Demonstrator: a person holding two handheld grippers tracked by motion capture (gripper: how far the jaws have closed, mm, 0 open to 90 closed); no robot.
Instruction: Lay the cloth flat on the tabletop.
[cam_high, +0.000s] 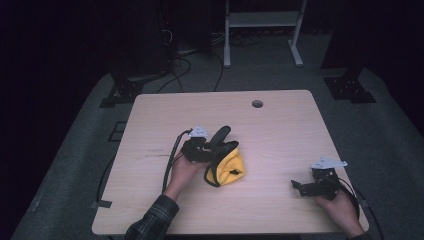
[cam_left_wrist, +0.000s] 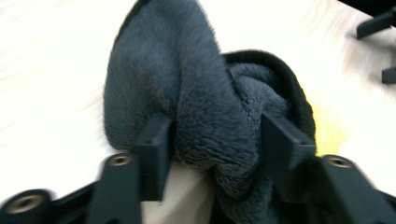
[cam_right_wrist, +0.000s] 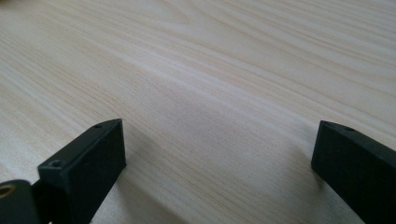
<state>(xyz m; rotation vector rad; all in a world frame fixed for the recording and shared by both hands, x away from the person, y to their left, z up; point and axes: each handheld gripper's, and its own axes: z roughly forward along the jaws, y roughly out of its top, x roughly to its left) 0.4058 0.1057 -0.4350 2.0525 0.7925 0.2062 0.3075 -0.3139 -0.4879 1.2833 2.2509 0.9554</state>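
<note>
In the left gripper view, the black fingers (cam_left_wrist: 154, 156) of the left gripper (cam_left_wrist: 212, 149) stand partly spread around a thick fold of the dark grey fleece cloth with a yellow face (cam_left_wrist: 205, 107). The pile bulges between them and brushes both pads, but whether they press on it or merely frame it I cannot tell. In the high view that gripper (cam_high: 209, 149) sits left of the frame's centre, and the cloth (cam_high: 227, 167) lies bunched on the pale wooden table (cam_high: 280, 125), yellow side showing at its lower right, a grey lobe sticking upward.

The cloth looks light, soft and floppy: it should sag and unfold when lifted, not slip or break. A doubled fold or the black-bound hem looks the surest place to pinch.

The right gripper (cam_high: 312, 186) rests at the lower right of the high view, fingers (cam_right_wrist: 88, 163) wide apart over bare wood.
</note>
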